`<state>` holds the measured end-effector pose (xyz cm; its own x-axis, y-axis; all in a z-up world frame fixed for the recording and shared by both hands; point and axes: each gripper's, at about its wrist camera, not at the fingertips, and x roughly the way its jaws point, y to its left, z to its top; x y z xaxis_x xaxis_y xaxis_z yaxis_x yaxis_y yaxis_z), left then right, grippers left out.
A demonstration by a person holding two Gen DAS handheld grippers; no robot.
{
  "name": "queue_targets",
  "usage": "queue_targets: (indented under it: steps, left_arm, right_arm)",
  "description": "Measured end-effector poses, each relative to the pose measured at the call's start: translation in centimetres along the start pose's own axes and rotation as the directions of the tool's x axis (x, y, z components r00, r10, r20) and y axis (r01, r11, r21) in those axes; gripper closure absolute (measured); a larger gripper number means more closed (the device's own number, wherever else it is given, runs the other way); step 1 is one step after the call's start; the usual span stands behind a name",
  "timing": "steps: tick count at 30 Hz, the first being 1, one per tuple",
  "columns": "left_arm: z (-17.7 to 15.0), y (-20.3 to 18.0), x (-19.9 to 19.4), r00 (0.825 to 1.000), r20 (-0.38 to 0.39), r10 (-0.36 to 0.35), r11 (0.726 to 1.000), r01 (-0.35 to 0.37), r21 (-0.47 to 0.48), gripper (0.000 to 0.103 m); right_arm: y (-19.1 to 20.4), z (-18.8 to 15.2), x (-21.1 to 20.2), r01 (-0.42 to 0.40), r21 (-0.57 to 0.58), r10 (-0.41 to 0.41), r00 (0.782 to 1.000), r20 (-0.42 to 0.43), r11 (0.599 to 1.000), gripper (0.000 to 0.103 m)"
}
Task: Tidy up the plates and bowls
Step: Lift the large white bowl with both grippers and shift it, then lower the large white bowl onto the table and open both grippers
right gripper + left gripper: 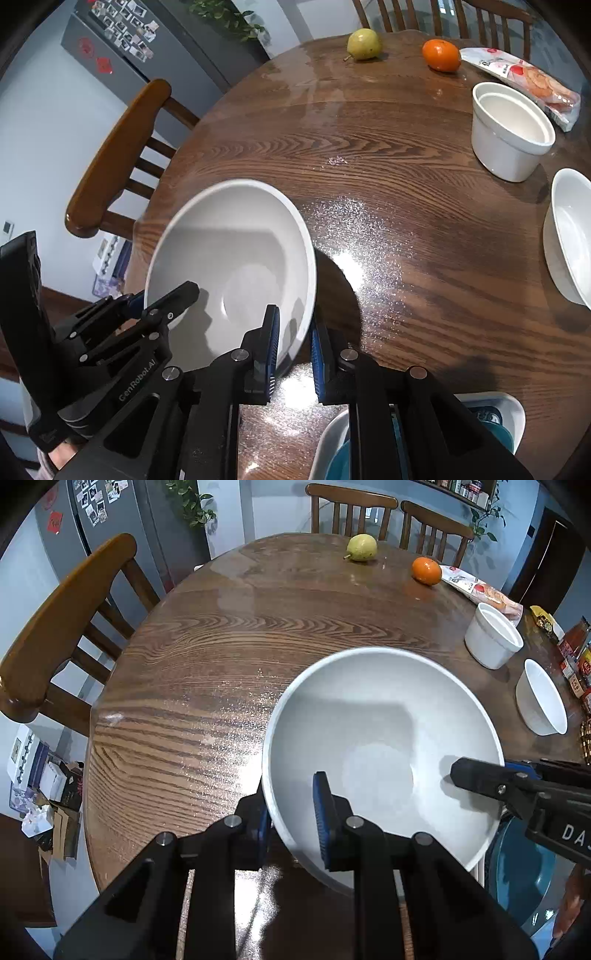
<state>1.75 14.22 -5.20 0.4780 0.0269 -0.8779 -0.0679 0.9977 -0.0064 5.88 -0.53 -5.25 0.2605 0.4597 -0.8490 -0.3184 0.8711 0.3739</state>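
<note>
A large white bowl [380,753] [236,258] hangs tilted above the round wooden table [207,657], held from two sides. My left gripper [291,819] is shut on the bowl's near-left rim, one blue pad inside and one outside. My right gripper [295,347] is shut on the opposite rim in the same way. A white ramekin [493,637] [511,131] and a smaller white bowl [541,698] [570,236] stand on the table to the right. Near the front edge sits a teal dish [517,871] [491,415] inside a white dish [517,406].
A pear [362,547] [364,44], an orange [426,570] [441,55] and a snack packet [480,590] [524,79] lie at the far side. Bottles and jars [576,653] crowd the right edge. Wooden chairs [62,627] [118,155] surround the table.
</note>
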Motion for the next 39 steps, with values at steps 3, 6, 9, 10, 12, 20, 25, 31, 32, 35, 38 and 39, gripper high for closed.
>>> queue_targets:
  steps: [3, 6, 9, 10, 12, 20, 25, 31, 32, 35, 38, 39]
  left_arm:
    - [-0.1, 0.1, 0.0, 1.0, -0.001, 0.005, 1.0, -0.005, -0.003, 0.066]
    - [-0.1, 0.3, -0.4, 1.0, 0.013, 0.01, 1.0, -0.01, -0.014, 0.043]
    - [-0.1, 0.2, -1.1, 0.999, 0.029, 0.022, 1.0, -0.022, -0.015, 0.041]
    - [-0.1, 0.2, -1.3, 0.999, 0.035, 0.023, 1.0, -0.022, -0.018, 0.04]
    - [-0.2, 0.1, -1.9, 0.998, 0.052, 0.028, 0.999, -0.027, -0.017, 0.027]
    - [-0.5, -1.1, -4.5, 0.992, 0.118, 0.044, 0.999, -0.044, 0.004, 0.007]
    - [-0.9, -2.6, -6.1, 0.985, 0.168, 0.05, 0.998, -0.058, 0.04, 0.001]
    - [-1.3, -5.2, -7.4, 0.974, 0.218, 0.063, 0.991, -0.087, 0.101, 0.001]
    - [-1.3, -5.6, -7.5, 0.973, 0.221, 0.059, 0.99, -0.085, 0.11, 0.001]
    - [-1.4, -6.9, -7.8, 0.972, 0.231, 0.05, 0.987, -0.083, 0.137, 0.001]
    - [-1.5, -8.3, -8.1, 0.97, 0.24, 0.04, 0.984, -0.08, 0.161, 0.001]
    - [-1.5, -8.7, -8.2, 0.969, 0.243, 0.038, 0.983, -0.08, 0.167, 0.001]
  right_arm:
    - [0.2, -0.1, -0.2, 0.026, -0.005, -0.026, 1.0, 0.017, 1.0, 0.086]
    - [-0.3, -0.3, -1.1, 0.046, -0.001, -0.046, 0.998, 0.045, 0.999, 0.078]
    - [-0.5, -0.3, -1.9, 0.041, 0.009, -0.041, 0.997, 0.068, 0.999, 0.077]
    - [-0.7, -0.4, -2.2, 0.042, 0.012, -0.043, 0.996, 0.075, 0.999, 0.077]
    - [-1.0, -0.6, -3.0, 0.037, 0.023, -0.039, 0.995, 0.092, 0.999, 0.077]
    - [-2.1, -2.3, -6.0, 0.025, 0.044, -0.031, 0.988, 0.151, 0.999, 0.059]
    - [-3.5, -3.7, -8.6, 0.026, 0.064, -0.04, 0.974, 0.225, 0.998, 0.05]
    - [-5.6, -4.9, -11.9, 0.051, 0.1, -0.079, 0.952, 0.297, 0.994, 0.045]
    - [-6.0, -5.1, -12.5, 0.057, 0.108, -0.088, 0.948, 0.307, 0.993, 0.045]
    - [-7.1, -5.7, -13.7, 0.071, 0.127, -0.11, 0.938, 0.329, 0.989, 0.045]
    - [-8.4, -6.3, -15.0, 0.082, 0.153, -0.131, 0.929, 0.346, 0.985, 0.045]
    - [-8.9, -6.5, -15.4, 0.085, 0.161, -0.138, 0.926, 0.35, 0.983, 0.045]
